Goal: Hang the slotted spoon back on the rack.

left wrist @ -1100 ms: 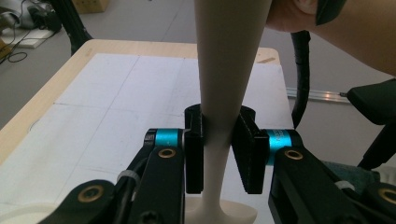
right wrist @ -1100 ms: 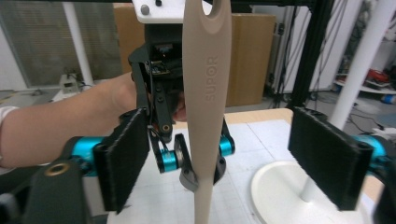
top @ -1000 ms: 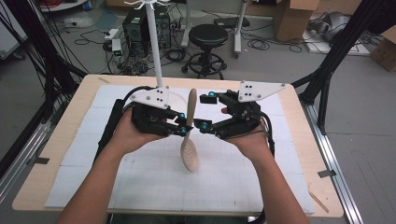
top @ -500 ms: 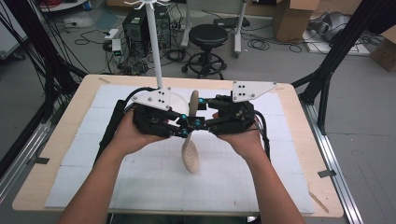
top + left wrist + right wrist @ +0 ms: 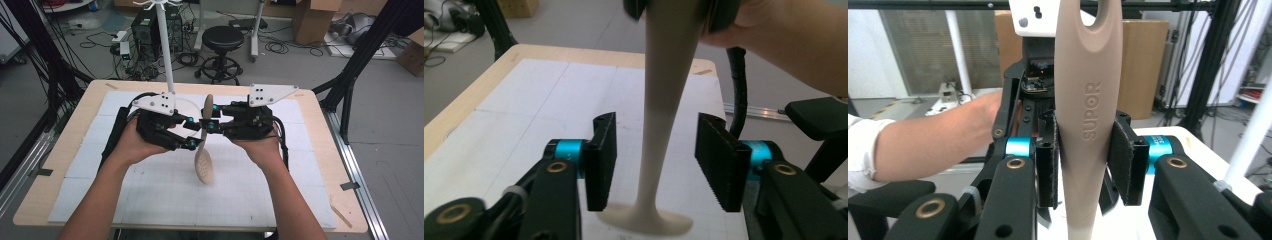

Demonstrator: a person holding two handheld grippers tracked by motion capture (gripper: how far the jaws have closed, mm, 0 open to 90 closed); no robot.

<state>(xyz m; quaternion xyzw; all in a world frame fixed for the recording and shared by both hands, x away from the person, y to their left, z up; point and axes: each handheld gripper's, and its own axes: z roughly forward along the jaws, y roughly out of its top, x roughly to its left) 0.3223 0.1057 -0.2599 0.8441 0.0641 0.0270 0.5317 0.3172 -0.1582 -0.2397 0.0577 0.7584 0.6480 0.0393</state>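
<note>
Above the table (image 5: 75,150), the right gripper (image 5: 212,118) clamps the spoon (image 5: 204,162) by its handle, while the left gripper (image 5: 191,132) has just opened, jaws clear of it.

Spoon (image 5: 1088,125): smooth matt beige plastic, embossed lettering on the handle. Ribbed black rubber-like pads (image 5: 719,160) are seen on the left gripper (image 5: 659,160). Table (image 5: 320,107): pale wood rim, covered with matt white gridded sheets (image 5: 165,200).
</note>
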